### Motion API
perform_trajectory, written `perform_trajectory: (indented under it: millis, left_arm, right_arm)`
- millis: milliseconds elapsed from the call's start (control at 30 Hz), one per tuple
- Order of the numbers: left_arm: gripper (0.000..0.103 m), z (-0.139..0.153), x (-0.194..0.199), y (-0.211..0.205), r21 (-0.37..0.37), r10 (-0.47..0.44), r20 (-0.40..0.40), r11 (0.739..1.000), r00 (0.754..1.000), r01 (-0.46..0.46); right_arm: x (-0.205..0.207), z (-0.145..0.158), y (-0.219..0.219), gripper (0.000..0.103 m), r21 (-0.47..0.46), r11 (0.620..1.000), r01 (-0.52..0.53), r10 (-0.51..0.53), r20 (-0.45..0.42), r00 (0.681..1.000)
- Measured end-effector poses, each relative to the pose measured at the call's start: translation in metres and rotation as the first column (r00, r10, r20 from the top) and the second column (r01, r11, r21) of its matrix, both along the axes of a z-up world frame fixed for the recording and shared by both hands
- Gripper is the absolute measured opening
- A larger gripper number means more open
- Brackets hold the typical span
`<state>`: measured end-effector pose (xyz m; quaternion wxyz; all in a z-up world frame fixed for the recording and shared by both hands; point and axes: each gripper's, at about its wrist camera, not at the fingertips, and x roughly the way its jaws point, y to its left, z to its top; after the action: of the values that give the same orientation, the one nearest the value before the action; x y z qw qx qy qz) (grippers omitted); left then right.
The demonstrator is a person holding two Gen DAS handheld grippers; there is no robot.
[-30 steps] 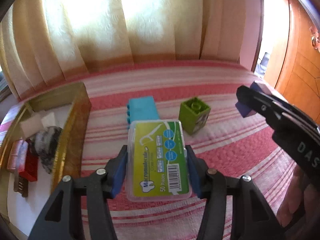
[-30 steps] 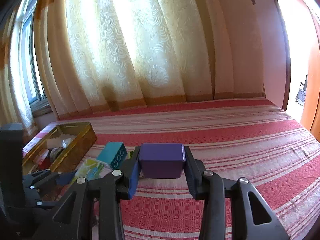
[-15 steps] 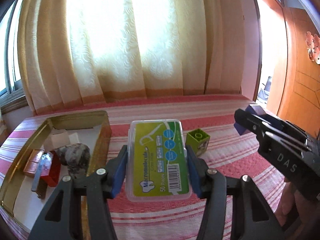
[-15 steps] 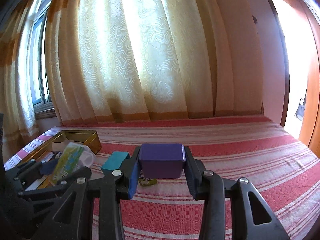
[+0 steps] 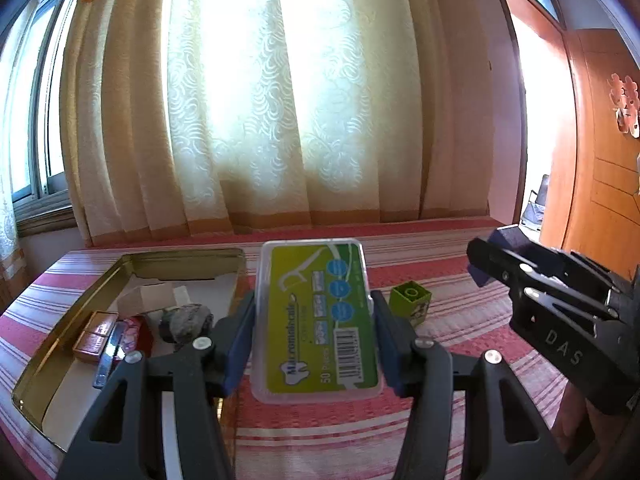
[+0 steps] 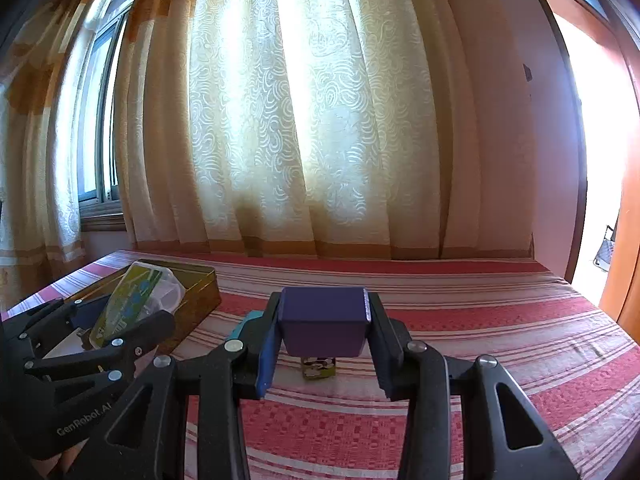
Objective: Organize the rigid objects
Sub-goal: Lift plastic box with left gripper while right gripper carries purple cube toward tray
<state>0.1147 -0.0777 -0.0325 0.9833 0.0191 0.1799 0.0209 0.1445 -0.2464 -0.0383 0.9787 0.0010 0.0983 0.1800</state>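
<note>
Left wrist view showed the gold tin (image 5: 52,344) at left, the left tongs (image 5: 312,334) clamping the floss-pick box (image 5: 318,316) in mid-carry beside it, needing a leftward lowering, while the right tongs (image 6: 322,334) gripped a purple block (image 6: 324,320).

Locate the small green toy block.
The small green toy block sits on the striped red cloth, right of the clear floss-pick box; the right wrist view shows it under the purple cube.

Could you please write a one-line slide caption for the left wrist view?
Left claw holds a dental floss pick box beside a gold tin tray; green block on striped bedspread.
</note>
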Motion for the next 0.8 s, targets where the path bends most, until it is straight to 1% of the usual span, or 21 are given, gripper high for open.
perform_trajectory:
  millis: [300,533,800]
  left_arm:
    - [0.054,0.001,-0.004,0.020,-0.030,0.012,-0.005,0.999,1.000,-0.012]
    - [0.054,0.001,-0.010,0.032,-0.046,0.028,0.005,0.999,1.000,-0.028]
    - [0.054,0.002,-0.017,0.040,-0.046,0.035,0.025,0.998,0.999,-0.034]
  right_arm:
    - [-0.001,0.001,0.004,0.042,0.009,1.000,0.003,-0.003,0.003,1.000]
    - [-0.007,0.001,0.016,0.042,0.003,1.000,-0.026,0.025,0.012,1.000]
    - [-0.011,0.001,0.031,0.042,-0.007,0.998,-0.057,0.057,0.010,0.998]
